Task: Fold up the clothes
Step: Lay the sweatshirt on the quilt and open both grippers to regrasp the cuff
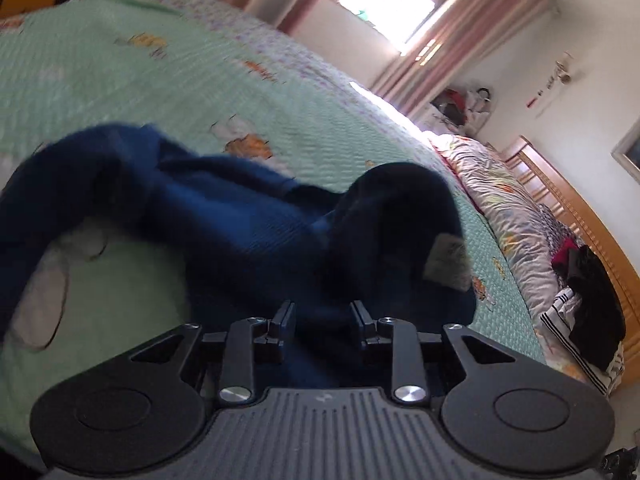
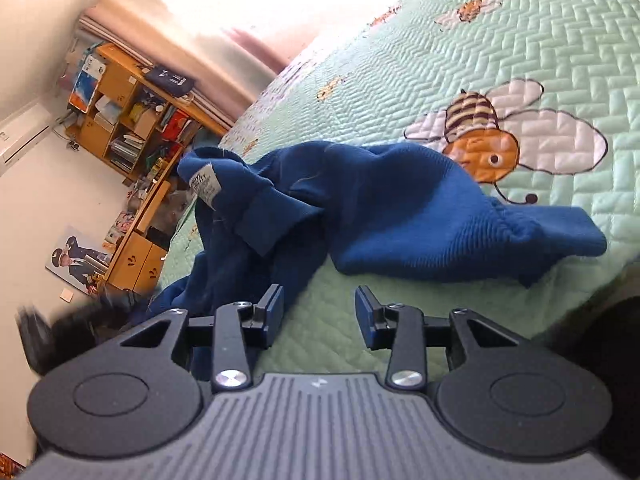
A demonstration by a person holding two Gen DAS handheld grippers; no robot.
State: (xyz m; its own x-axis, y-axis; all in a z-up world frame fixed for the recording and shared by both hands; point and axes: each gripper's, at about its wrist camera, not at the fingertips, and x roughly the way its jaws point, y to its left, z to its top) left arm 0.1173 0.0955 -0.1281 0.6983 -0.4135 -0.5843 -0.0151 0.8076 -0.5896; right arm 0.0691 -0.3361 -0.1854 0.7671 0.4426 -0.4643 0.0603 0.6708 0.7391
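Left gripper (image 1: 322,318) sits right over the sweater (image 1: 240,216), jaws apart; dark cloth lies between and under them, but the pads don't look to be pressing on it. Left view is blurred, so I can't tell whether cloth touches them.

Right gripper (image 2: 318,312) has its jaws apart too, nothing between them, only bare quilt (image 2: 520,40) below. It hangs just near of the sweater, not touching.

Sweater is a blue ribbed knit, crumpled in a heap on the green quilt, partly covering the big bee print (image 2: 488,140). One sleeve with its cuff (image 2: 576,232) runs out to the right in the right view. Care label (image 2: 205,187) shows on the far left, so that part is likely inside out or flipped.

Handling, my read: soft, limp, light, some stretch. It'll sag and bunch, won't hold shape when lifted. Not slippery; the rib gives the pads grip. Nothing fragile.

Best holds: the thicker ribbed edges, meaning the cuff, the hem or the shoulder seams. Pinch a double layer there, one gripper each side, then pull taut and lay flat before any fold.
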